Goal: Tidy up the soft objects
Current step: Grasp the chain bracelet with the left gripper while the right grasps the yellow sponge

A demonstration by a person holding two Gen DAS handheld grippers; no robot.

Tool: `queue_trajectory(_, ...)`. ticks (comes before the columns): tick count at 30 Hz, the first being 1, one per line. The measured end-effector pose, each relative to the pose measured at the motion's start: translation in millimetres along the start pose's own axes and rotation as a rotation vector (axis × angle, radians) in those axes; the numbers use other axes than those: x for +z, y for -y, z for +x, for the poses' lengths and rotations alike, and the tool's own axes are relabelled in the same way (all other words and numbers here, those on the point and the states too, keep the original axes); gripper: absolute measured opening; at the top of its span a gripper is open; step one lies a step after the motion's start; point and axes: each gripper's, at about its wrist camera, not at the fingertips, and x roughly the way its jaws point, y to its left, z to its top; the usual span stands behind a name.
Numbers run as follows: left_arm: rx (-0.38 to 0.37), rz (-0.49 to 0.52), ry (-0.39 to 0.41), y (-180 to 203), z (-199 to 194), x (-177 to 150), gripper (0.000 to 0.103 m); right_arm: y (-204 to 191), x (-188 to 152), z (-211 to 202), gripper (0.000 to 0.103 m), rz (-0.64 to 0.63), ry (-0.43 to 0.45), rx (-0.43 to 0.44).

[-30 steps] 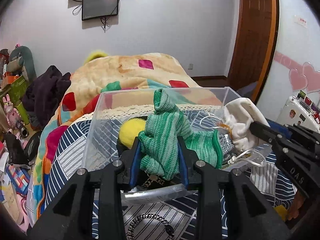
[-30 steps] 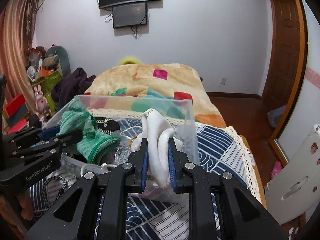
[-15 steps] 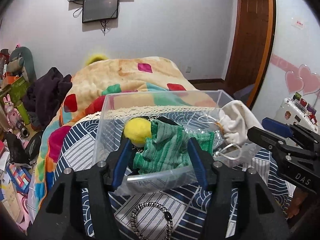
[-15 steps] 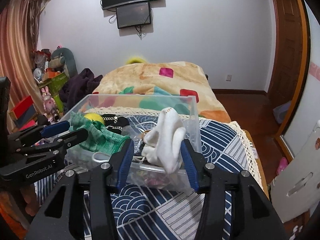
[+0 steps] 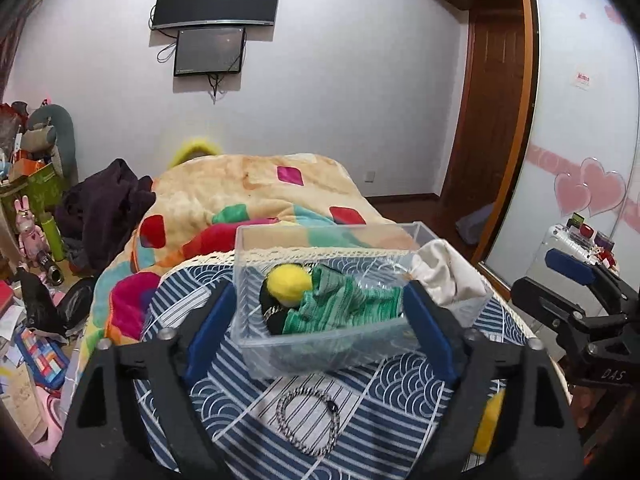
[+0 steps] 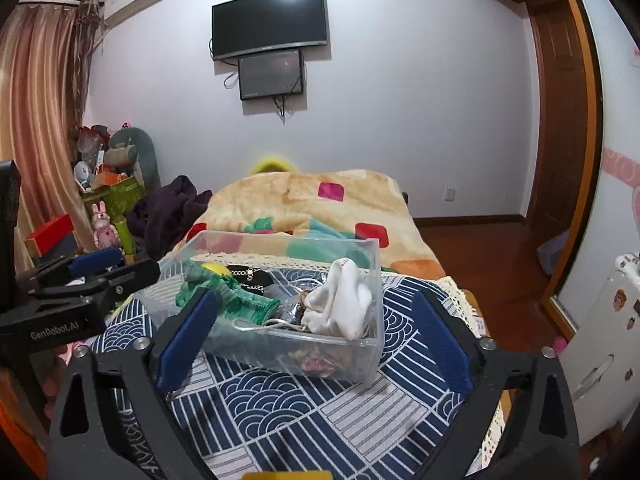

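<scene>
A: How much of the sorting can be judged as done?

B: Most of it, it seems. The green knitted cloth (image 5: 344, 300) and the white cloth (image 6: 344, 300) are seen lying inside the clear plastic bin (image 5: 360, 340), beside a yellow pom-pom (image 5: 289, 283). The white cloth is draped against the bin's right wall.

A: And the grippers?

B: The left gripper (image 5: 320, 332) is spread wide with nothing held, and the right gripper (image 6: 316, 344) is likewise released and empty. Both are poised just in front of the bin.

A: What is left?

B: A beaded bracelet (image 5: 308, 420) is seen on the patterned cloth (image 6: 288, 404) outside the bin, and something yellow (image 5: 486, 424) at the left view's lower right; whether either counts as soft cannot be told
</scene>
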Motion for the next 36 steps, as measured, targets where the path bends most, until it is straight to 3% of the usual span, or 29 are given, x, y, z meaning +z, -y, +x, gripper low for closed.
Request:
queue_trajectory(5, 0.001, -0.012, -0.055, -5, -2, -23, 0.093, -3, -14, 1, 0.101, 0.006, -0.02, 0.011)
queue_trajectory(13, 0.006, -0.03, -0.208, -12, 22, -70, 0.093, -6, -46, 11, 0.101, 0.022, -0.137, 0.033)
queue_trajectory(19, 0.003, -0.013, -0.256, -10, 29, -87, 0.092, -10, -75, 10, 0.101, -0.004, -0.231, 0.042)
queue_trajectory(24, 0.012, 0.003, -0.29, -7, 36, -98, 0.068, -9, -92, 13, 0.099, 0.005, -0.295, 0.079)
queue_trajectory(26, 0.031, 0.01, -0.278, -6, 35, -100, 0.063, -9, -94, 13, 0.09, 0.005, -0.303, 0.089)
queue_trajectory(28, 0.038, 0.011, -0.266, -6, 32, -101, 0.044, -10, -96, 15, 0.069, 0.0, -0.314, 0.083)
queue_trajectory(29, 0.033, 0.01, -0.267, -7, 32, -101, 0.039, -9, -97, 16, 0.063, 0.001, -0.318, 0.085)
queue_trajectory(34, 0.02, 0.0, -0.253, -9, 27, -100, 0.021, -7, -97, 11, 0.06, 0.017, -0.292, 0.103)
queue_trajectory(36, 0.023, 0.004, -0.241, -9, 24, -98, 0.019, -7, -94, 9, 0.06, 0.015, -0.276, 0.102)
